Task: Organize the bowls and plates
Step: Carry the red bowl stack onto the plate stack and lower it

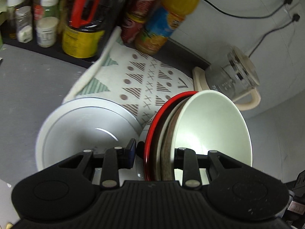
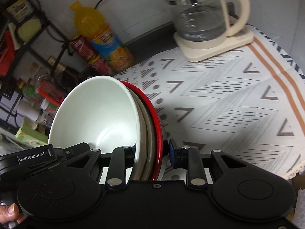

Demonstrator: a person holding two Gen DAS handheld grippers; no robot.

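Note:
A nested stack of bowls is held on edge between both grippers: a pale green-white bowl [image 1: 211, 126] innermost, a brown-rimmed bowl [image 1: 169, 139] behind it, and a red-rimmed bowl [image 1: 152, 131] outermost. My left gripper [image 1: 155, 150] is shut on the stack's rims. My right gripper [image 2: 152, 150] is shut on the same stack, where the white bowl [image 2: 99, 114] and the red rim [image 2: 155, 114] show. A wide white bowl [image 1: 85, 127] sits upright on the counter to the left of the stack.
A patterned cloth [image 2: 219, 99] covers the counter. A glass kettle [image 2: 202, 13] stands on its cream base at the back. An orange juice bottle [image 2: 101, 36], a red can [image 2: 89, 55] and a shelf of jars [image 1: 45, 19] stand behind.

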